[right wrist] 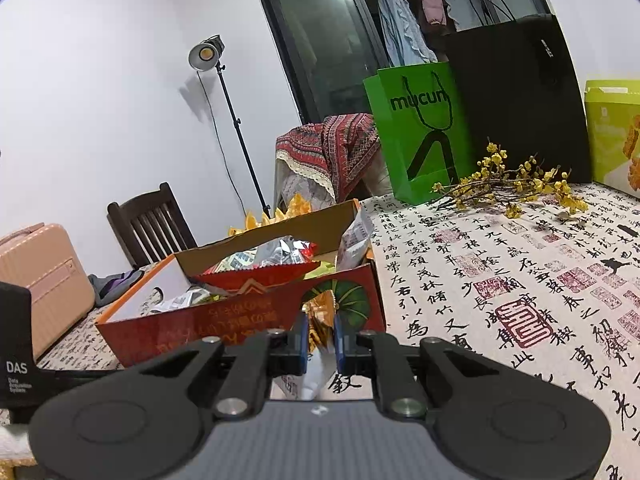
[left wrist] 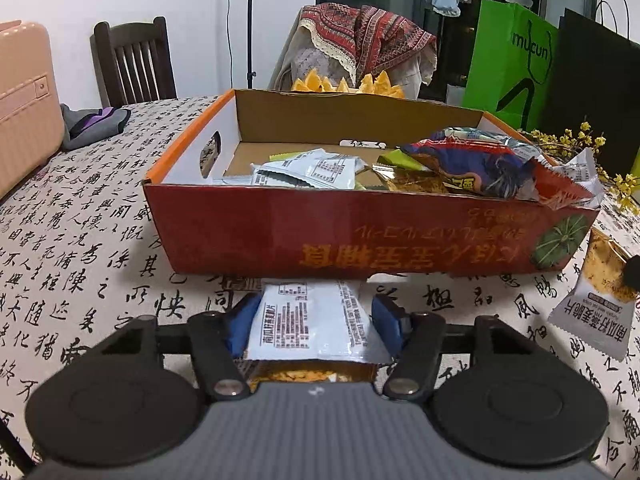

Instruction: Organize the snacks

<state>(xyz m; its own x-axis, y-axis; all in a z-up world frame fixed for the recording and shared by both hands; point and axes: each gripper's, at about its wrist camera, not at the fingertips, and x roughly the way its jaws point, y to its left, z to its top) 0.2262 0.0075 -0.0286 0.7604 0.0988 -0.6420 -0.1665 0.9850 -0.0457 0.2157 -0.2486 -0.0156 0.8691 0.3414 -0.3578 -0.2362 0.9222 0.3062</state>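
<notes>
A red cardboard box (left wrist: 280, 232) with an orange rim stands on the calligraphy tablecloth and holds several snack packets (left wrist: 460, 160). In front of its near wall a white snack packet (left wrist: 308, 320) lies flat on the cloth. My left gripper (left wrist: 314, 316) is shut on it, with a blue pad against each long edge. My right gripper (right wrist: 321, 336) is shut on a gold and white snack packet (right wrist: 318, 376) close to the box's right corner (right wrist: 360, 300). The same packet (left wrist: 592, 296) shows at the right edge of the left wrist view.
A green paper bag (right wrist: 420, 132), a black bag (right wrist: 516, 100) and a yellow flower branch (right wrist: 516, 188) stand at the far right of the table. A dark chair (left wrist: 132, 60), a pink suitcase (left wrist: 24, 96) and a lamp stand (right wrist: 236, 128) are behind on the left.
</notes>
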